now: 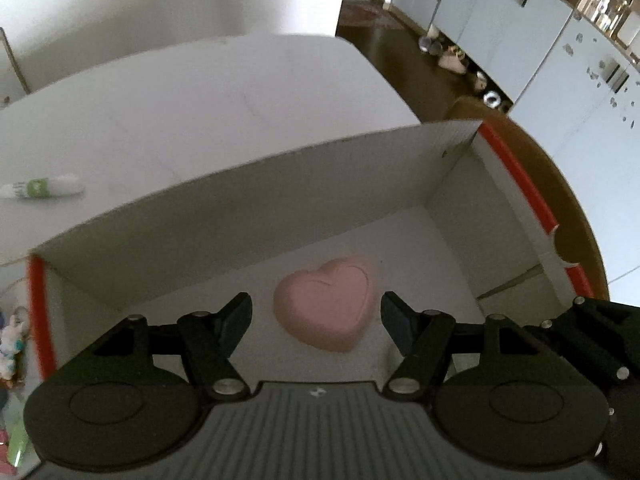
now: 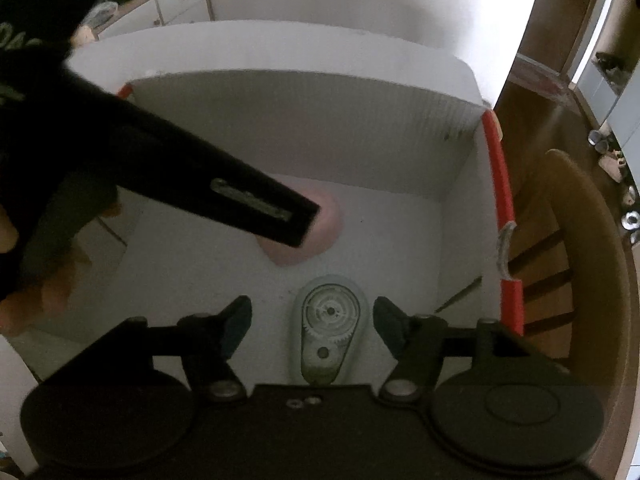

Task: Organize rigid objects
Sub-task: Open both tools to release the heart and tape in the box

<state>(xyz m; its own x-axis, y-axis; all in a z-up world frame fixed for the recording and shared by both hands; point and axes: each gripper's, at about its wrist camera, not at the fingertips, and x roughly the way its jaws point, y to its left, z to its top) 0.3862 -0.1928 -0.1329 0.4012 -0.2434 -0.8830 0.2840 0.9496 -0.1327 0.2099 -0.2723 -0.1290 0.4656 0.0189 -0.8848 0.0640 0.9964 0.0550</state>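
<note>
My feeds are dim and flat, with soft greyish light. Ahead of the left gripper's (image 1: pixel 316 312) fingers the box (image 1: pixel 280 184) rim smears with motion blur; the white wall beyond washes out. Fisheye bending curves both views' edges, and corners fall black.

Both grippers are matte black, the left gripper (image 1: pixel 316 312) ribbed grey at six o'clock, with round disc hubs and silver screws on the linkage arms. The right gripper (image 2: pixel 312 314) shows dark teal pads (image 2: pixel 236 326). A black sleeve (image 2: pixel 32 52) with pale lettering sits at ten o'clock.
</note>
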